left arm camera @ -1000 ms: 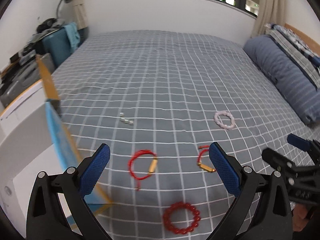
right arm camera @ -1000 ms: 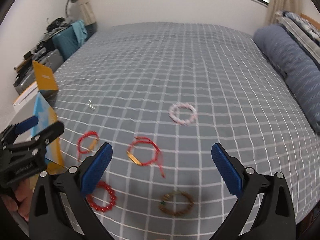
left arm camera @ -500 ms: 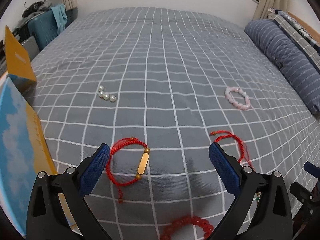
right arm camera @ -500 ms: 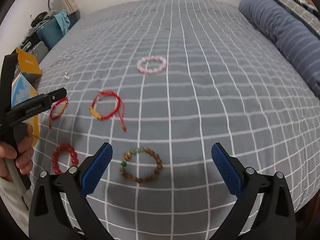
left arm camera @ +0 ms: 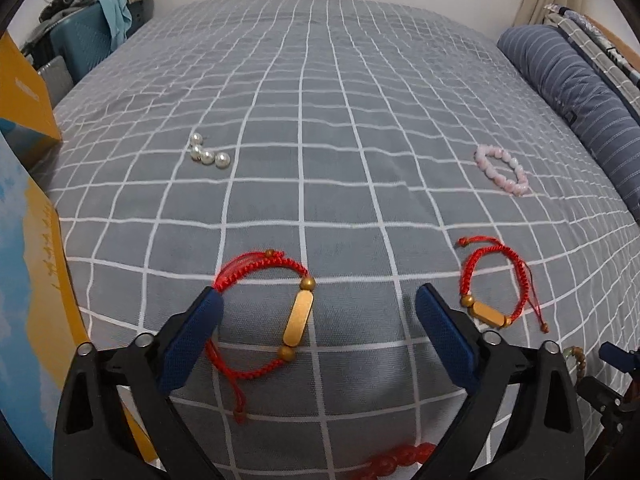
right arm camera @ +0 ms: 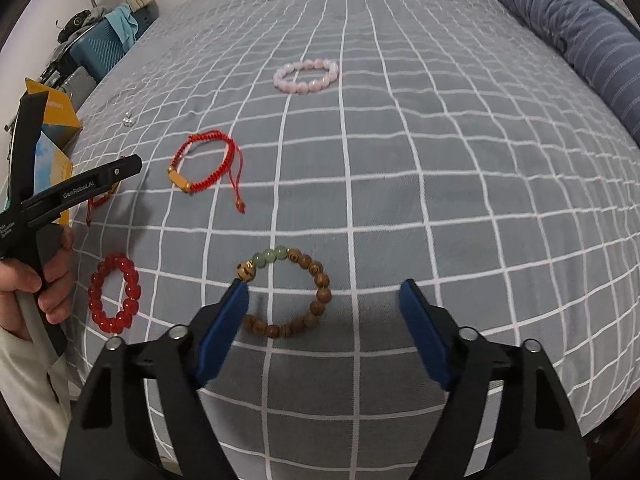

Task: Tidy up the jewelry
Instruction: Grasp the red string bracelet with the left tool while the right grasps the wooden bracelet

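Observation:
Jewelry lies on a grey checked bed. My left gripper (left arm camera: 318, 294) is open, low over a red cord bracelet with a gold bar (left arm camera: 298, 318); the bracelet lies between its fingers. A second red cord bracelet (left arm camera: 494, 280) lies to its right, also in the right wrist view (right arm camera: 204, 164). My right gripper (right arm camera: 324, 288) is open, just above a brown wooden bead bracelet (right arm camera: 288, 294). A red bead bracelet (right arm camera: 114, 298), a pink bead bracelet (right arm camera: 306, 76) and loose pearls (left arm camera: 208, 152) lie apart on the bed.
An orange and blue box (left arm camera: 28, 280) stands at the bed's left edge. A striped blue pillow (left arm camera: 580, 92) lies at the right. A teal suitcase (left arm camera: 84, 44) and clutter stand beyond the far left edge.
Both grippers moved forward and down toward the bed. The left one now straddles the red cord bracelet; the right one reached the wooden bead bracelet. Both stayed open.

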{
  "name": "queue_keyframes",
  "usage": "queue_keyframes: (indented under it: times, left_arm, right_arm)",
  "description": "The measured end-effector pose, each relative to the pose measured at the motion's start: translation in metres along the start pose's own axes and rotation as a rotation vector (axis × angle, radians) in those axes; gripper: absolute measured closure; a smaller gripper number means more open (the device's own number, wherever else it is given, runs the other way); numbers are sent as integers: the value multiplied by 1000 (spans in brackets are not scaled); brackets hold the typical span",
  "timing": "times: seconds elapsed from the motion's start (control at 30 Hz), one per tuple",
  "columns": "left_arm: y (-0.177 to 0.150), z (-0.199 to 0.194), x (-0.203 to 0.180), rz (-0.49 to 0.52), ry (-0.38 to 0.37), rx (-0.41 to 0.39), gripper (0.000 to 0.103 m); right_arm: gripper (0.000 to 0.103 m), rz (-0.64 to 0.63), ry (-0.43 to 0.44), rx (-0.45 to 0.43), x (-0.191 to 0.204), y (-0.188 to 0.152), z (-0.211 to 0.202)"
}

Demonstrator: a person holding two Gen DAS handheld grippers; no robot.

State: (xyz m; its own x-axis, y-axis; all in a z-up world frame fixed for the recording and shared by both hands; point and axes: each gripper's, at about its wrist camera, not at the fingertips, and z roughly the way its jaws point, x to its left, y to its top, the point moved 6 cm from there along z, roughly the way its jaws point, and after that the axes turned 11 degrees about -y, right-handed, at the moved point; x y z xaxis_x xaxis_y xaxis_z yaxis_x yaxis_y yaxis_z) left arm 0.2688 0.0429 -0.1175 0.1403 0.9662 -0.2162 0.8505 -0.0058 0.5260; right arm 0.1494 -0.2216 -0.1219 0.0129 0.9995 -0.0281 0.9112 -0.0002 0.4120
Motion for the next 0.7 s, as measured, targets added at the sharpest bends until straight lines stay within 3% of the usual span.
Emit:
queue_keyframes:
  times: [0.17, 0.23, 0.37, 0.43, 0.7]
  left_arm:
    - [-5, 3, 2, -1, 3, 19, 37]
    - [-5, 2, 3, -6, 2, 21, 47]
    - [-6, 1, 0, 8, 3, 36, 77]
    - [-6, 2, -2, 17, 10, 45, 95]
    - [-8, -5, -6, 11, -3, 48, 95]
  right_arm:
    - [51, -12, -10, 22, 3, -4, 7]
    - [61, -20, -16, 25, 3, -5, 9]
    - [73, -18, -28, 31, 1, -5, 11]
    - [91, -22, -35, 33, -1, -5, 11]
    - [96, -20, -41, 23, -3, -4, 6]
